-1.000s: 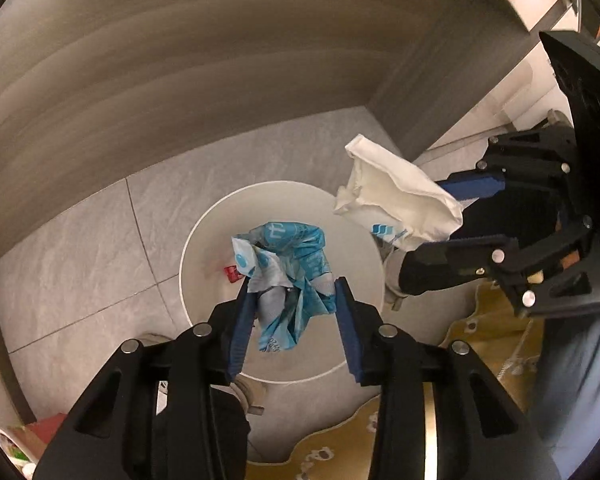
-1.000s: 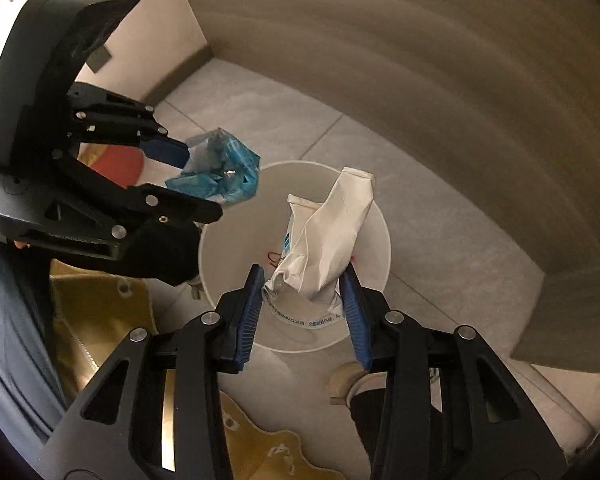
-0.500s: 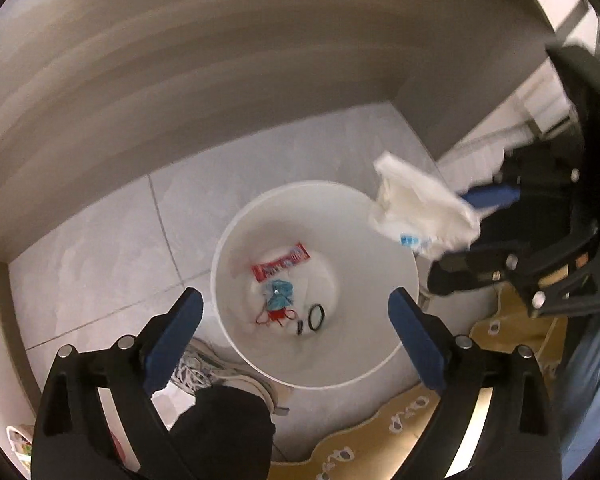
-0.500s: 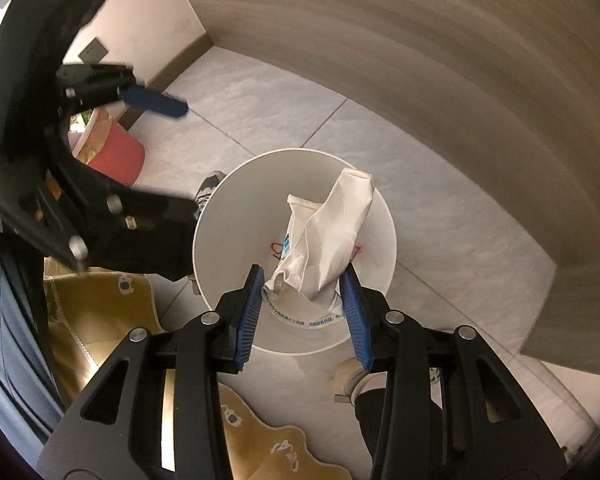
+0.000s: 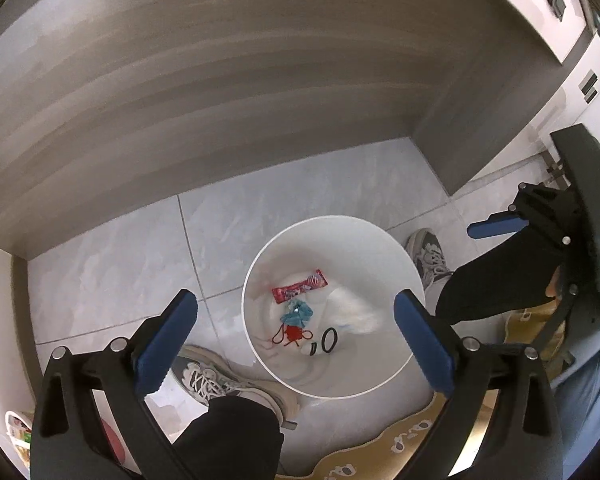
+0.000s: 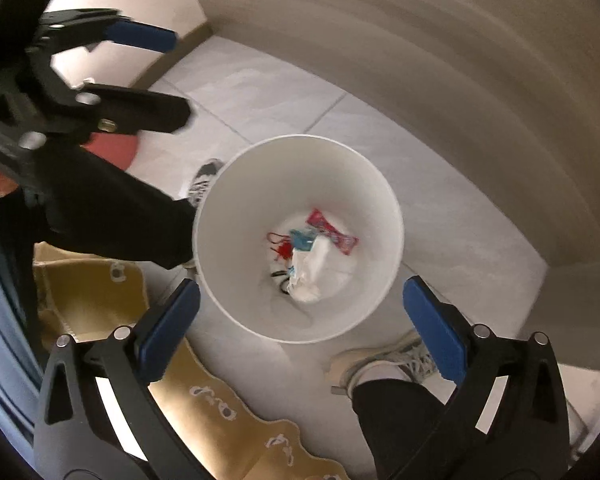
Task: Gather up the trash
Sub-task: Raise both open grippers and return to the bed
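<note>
The left gripper point(image 5: 296, 336) hangs above the white bin point(image 5: 396, 248) with its two blue-padded fingers point(image 5: 168, 336) spread wide and nothing between them. The right gripper point(image 6: 300, 324) is likewise spread wide and empty over the same bin point(image 6: 228, 208), its two blue pads point(image 6: 432, 324) flanking the near rim. In the right wrist view the left gripper appears again at the upper left of the bin, blurred, jaws apart.

One bin stands on the grey tiled floor point(image 5: 112, 264), just in front of a grey wood-grain panel point(image 5: 220, 80). Five pieces of trash lie at its bottom: one red snack wrapper point(image 5: 299, 291) towards the panel side, one crumpled blue wrapper point(image 5: 297, 314) just beside it, one red string tangle point(image 5: 292, 334) next to the blue one, one small black ring point(image 5: 329, 340) nearest the grippers, and one crumpled white bag point(image 6: 312, 268) beside the blue wrapper, partly covering the red wrapper's end in the right wrist view.

Two grey sneakers sit on the floor against the bin: one point(image 5: 220, 380) at its near left, one point(image 5: 430, 256) at its right. A yellow patterned mat point(image 6: 204, 392) lies on the near side of the bin, its wavy edge close to the base. A red round object point(image 6: 112, 150) shows left of the bin, partly hidden.
</note>
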